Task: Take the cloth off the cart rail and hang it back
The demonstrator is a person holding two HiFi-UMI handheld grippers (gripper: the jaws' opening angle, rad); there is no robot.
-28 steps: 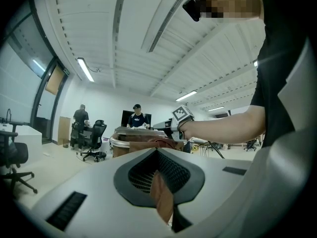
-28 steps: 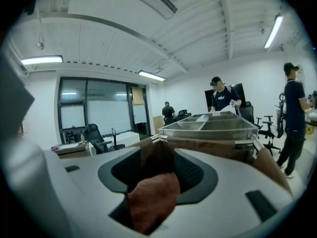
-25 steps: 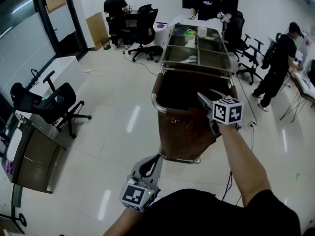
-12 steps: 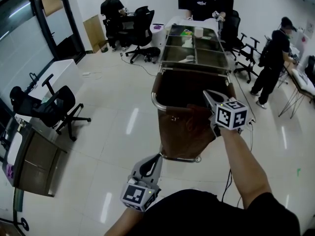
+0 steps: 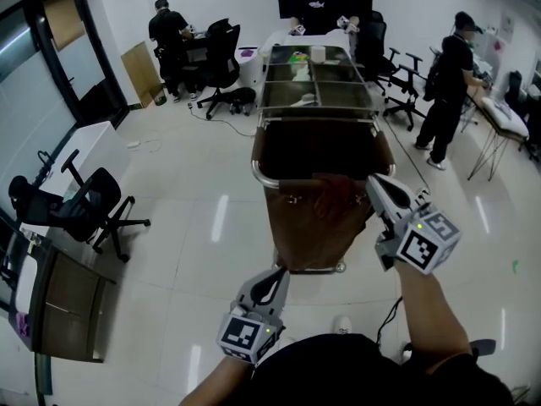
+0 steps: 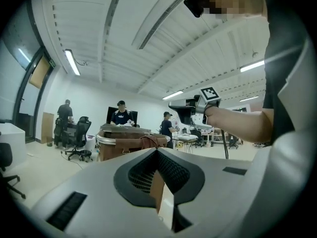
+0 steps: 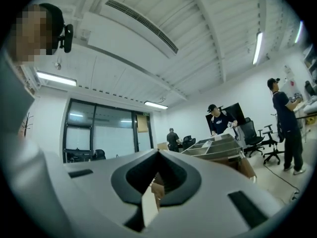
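Observation:
A reddish-brown cloth (image 5: 336, 194) lies bunched over the near rail (image 5: 259, 176) of the metal cart, above the brown bag (image 5: 313, 227) hung under that rail. In the left gripper view the cloth (image 6: 151, 140) sits draped on the rail. My right gripper (image 5: 374, 184) hangs just right of the cloth, jaws shut and empty, apart from it. Low and near my body, my left gripper (image 5: 277, 273) points at the cart's foot with its jaws shut on nothing. From the left gripper view, the right gripper (image 6: 181, 108) shows raised beside the cart.
The cart's top holds steel trays (image 5: 317, 91) with small items. People stand at its far end (image 5: 317, 2), at back left (image 5: 165, 32) and at right (image 5: 452, 83). Office chairs (image 5: 80, 205) and a desk (image 5: 51, 294) line the left side.
My right gripper has drawn back from the cloth on the rail, toward me and to the right. The cloth stays on the rail. The left gripper has barely moved.

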